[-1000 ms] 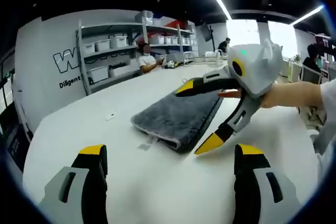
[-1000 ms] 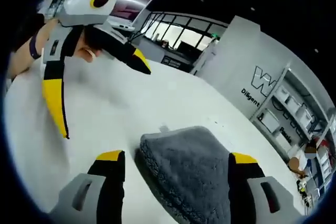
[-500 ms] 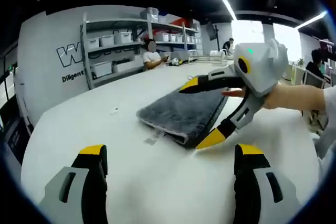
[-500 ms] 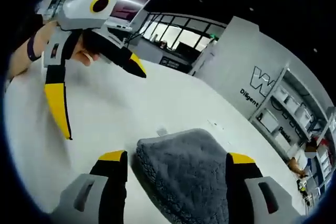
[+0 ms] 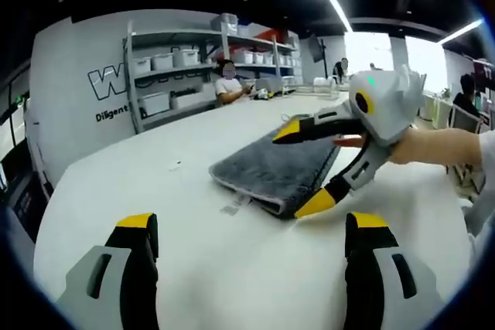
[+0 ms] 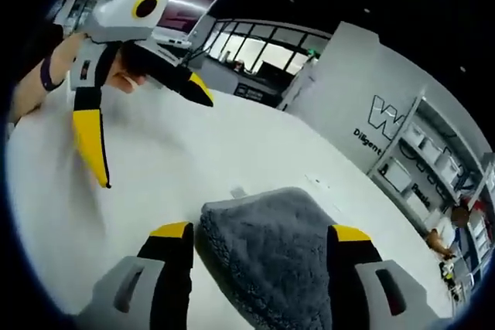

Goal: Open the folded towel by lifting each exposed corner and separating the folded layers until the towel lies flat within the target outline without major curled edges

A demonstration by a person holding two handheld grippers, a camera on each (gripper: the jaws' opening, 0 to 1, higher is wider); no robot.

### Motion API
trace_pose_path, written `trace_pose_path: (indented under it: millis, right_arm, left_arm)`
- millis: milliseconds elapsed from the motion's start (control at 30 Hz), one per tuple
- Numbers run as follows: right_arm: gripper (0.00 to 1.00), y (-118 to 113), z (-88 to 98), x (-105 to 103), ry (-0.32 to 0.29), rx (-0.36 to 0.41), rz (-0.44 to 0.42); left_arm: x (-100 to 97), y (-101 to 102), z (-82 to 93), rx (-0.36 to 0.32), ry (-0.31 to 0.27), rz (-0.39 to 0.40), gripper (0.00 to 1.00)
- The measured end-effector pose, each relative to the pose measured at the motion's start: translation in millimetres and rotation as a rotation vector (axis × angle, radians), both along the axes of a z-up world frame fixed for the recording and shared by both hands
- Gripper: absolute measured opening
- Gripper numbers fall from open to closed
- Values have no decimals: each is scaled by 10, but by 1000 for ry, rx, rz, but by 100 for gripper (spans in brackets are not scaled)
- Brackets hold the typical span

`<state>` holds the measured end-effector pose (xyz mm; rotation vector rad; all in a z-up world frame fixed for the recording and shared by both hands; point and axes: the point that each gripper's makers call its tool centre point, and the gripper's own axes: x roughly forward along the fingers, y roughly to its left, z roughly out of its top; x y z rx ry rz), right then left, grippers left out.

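Yellow-tipped and spread wide, the right tongs (image 6: 259, 268) hang with one jaw on each side of the near folded end of the towel (image 6: 271, 253), gripping nothing. In the left gripper view the right tongs (image 5: 305, 168) come in from the right with a hand (image 5: 433, 147) behind them: the upper jaw is above the grey pile, and the lower tip is down by the table (image 5: 232, 268) at the towel's near corner. Whether that lower tip touches the cloth I cannot tell.

The left tongs (image 5: 251, 229) are open too, held back over bare white table, well apart from the towel (image 5: 271, 168). The right gripper view shows the left tongs (image 6: 147, 129) raised above the table beyond the towel, jaws parted and empty.

The towel is a thick grey pile cloth, lying folded in a compact stack on the white table, its doubled edge showing at the near end. A small white tag (image 5: 230, 209) lies just beside that edge. No outline on the table can be made out.

As a judgement, the task is barely begun: no corner is lifted, no layer separated. All the unfolding, spreading and smoothing is left. The right tongs look placed for a first pinch at the near corner.

Beyond, shelving with bins (image 5: 166, 83) stands against a lettered wall.
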<state>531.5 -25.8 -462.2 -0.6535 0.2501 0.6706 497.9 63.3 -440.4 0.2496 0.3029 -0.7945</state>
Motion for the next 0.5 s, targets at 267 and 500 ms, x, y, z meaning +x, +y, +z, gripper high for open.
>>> trace_pose_path:
  millis: [267, 500]
  right_arm:
    - [48, 180, -2, -55, -19, -12, 47]
    - [36, 248, -85, -86, -31, -70, 78]
  left_arm:
    - [16, 32, 23, -4, -3, 7, 99]
    - [43, 65, 30, -13, 1, 16, 99]
